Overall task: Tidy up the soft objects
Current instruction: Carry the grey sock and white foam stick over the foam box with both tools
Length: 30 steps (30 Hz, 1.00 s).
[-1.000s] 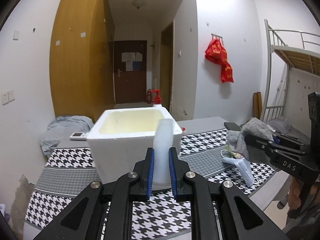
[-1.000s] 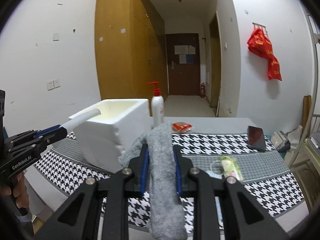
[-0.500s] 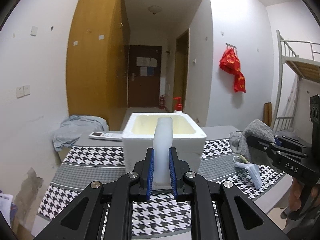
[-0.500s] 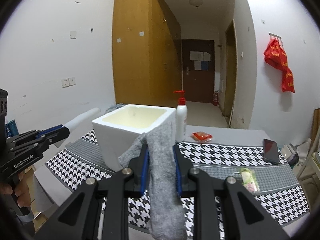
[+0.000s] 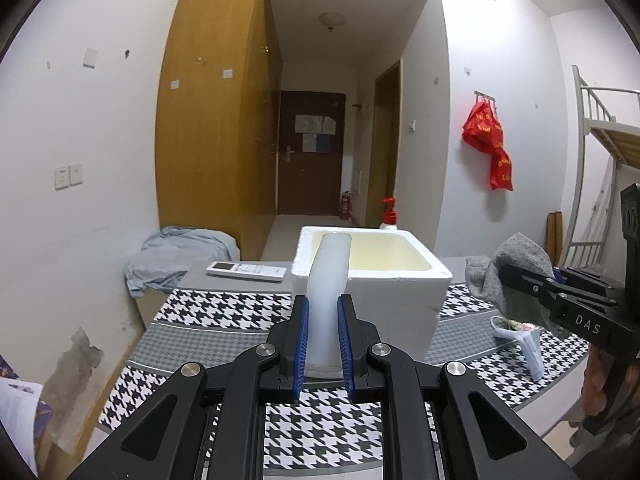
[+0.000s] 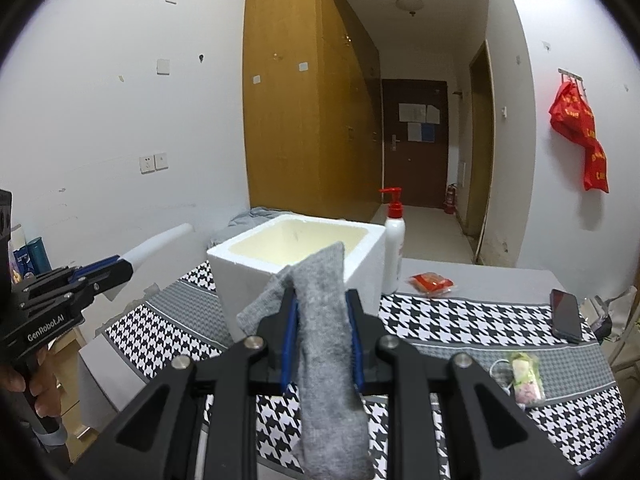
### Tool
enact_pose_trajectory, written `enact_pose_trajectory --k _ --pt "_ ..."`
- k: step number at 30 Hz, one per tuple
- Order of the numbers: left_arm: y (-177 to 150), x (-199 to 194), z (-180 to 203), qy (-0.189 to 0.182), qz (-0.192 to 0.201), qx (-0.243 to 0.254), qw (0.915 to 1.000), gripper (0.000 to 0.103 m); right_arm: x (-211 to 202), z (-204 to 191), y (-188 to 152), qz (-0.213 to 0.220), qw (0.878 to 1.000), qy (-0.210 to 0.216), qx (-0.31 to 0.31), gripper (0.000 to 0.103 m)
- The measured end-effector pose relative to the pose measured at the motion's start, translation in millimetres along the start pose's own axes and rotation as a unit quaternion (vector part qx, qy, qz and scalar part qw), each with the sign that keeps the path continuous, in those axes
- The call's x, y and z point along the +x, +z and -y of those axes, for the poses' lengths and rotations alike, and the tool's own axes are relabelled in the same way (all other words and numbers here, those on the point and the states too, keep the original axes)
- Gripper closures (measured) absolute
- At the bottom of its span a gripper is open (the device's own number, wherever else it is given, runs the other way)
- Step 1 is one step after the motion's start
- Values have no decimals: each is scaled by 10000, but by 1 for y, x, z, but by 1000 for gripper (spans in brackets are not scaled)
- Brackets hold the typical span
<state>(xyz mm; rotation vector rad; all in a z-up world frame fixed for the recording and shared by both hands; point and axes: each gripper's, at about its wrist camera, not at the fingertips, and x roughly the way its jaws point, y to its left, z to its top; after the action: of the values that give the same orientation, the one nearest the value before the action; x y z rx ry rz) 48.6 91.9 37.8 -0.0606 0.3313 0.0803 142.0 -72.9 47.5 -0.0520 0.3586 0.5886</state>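
Observation:
A white foam box (image 5: 400,280) with an open top stands on the houndstooth table (image 5: 224,308); it also shows in the right wrist view (image 6: 256,276). My left gripper (image 5: 323,344) is shut on a white foam tube (image 5: 330,276), held above the table in front of the box. In the right wrist view the left gripper (image 6: 120,270) sits left of the box with the tube (image 6: 160,240) sticking out. My right gripper (image 6: 322,340) is shut on a grey sock (image 6: 324,320) that hangs down, right of the box. The sock (image 5: 516,256) also shows in the left wrist view.
A pump bottle (image 6: 394,244) stands behind the box. A red packet (image 6: 432,282), a black phone (image 6: 566,316) and a wrapped mask (image 6: 524,376) lie on the table's right side. A remote (image 5: 246,270) lies at the far left. A blue cloth (image 5: 180,252) lies beyond.
Both grippers have pulled back and risen, so the box looks smaller and farther. The left gripper has swung left. Both still hold their objects.

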Motion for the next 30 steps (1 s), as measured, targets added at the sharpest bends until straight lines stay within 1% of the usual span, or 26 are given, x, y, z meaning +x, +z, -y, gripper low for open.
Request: enact_pose_trajectory --k 7,15,21,27,30 --pt "3 6 -12 162 6 -39 9999 87 15 -2 8 -37 10000 16 -16 77" --pt "4 8 -32 458 -15 -168 9988 87 38 -4 26 -74 9999 114 -6 77" --pt "3 10 -43 557 -39 -234 9982 87 54 -11 38 -96 9998 178 -43 77" --pt "3 13 -49 596 -69 -287 9978 87 71 -17 50 -213 9993 316 -20 77" --pt "3 15 -52 602 -75 -325 9976 87 79 -21 55 -246 9992 312 -36 76"
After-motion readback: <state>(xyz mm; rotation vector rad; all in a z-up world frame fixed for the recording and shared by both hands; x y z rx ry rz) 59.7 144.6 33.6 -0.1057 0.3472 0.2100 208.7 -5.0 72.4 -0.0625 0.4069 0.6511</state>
